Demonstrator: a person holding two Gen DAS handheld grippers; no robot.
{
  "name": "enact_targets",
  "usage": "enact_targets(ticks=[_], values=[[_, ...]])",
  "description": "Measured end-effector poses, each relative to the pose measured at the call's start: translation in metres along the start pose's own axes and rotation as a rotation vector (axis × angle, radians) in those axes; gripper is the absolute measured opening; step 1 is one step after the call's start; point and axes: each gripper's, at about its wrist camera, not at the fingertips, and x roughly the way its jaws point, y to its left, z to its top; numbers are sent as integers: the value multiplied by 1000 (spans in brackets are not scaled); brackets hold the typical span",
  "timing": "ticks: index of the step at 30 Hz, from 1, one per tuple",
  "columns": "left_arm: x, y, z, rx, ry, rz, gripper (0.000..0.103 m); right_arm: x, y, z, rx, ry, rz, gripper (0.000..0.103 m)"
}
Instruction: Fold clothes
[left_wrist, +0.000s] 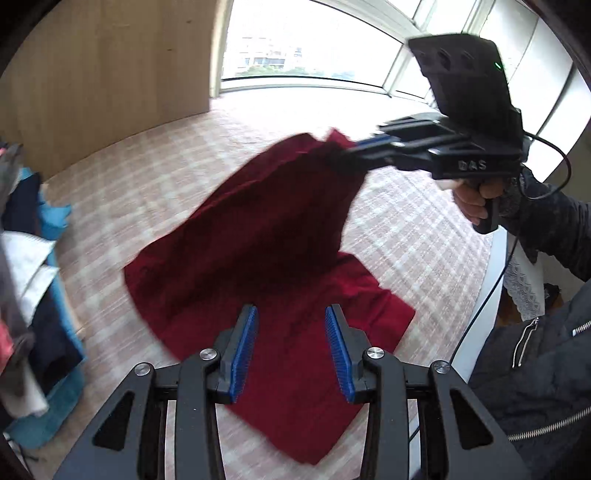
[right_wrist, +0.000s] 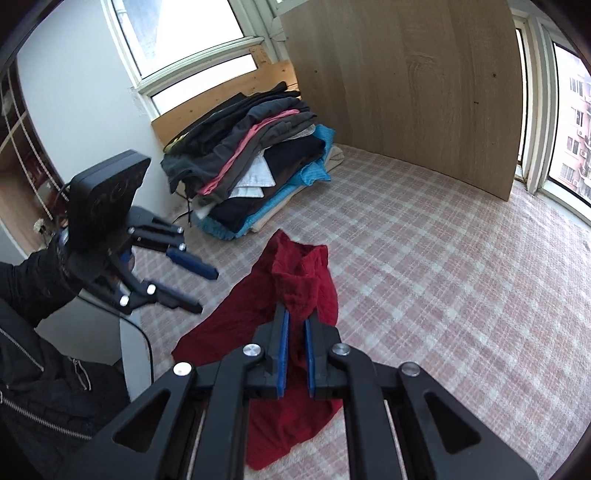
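My right claw (right_wrist: 296, 325) is clamped on a bunched edge of the dark red garment (right_wrist: 295, 295), lifting that part off the checked bedcover (right_wrist: 424, 266); the rest lies spread on the cover below. My left claw (left_wrist: 291, 325) hangs above the cloth with its jaws apart and nothing between them. Judged step: opening the garment out flat before the first fold. Next I need the left claw on a free edge. The pile of clothes (right_wrist: 251, 162) sits well apart.
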Motion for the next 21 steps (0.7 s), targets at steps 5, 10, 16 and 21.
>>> enact_targets(ticks=[5, 10, 16, 21], values=[[-22, 34, -41, -113, 32, 83, 38, 0, 48, -50, -138, 158, -2, 8], [-21, 39, -50, -139, 20, 56, 38, 30, 59, -93, -216, 300, -62, 8], [-12, 39, -16, 22, 43, 91, 40, 30, 59, -86, -216, 278, -73, 8], [-15, 45, 5, 111, 50, 49, 42, 30, 61, -86, -238, 292, -87, 8]])
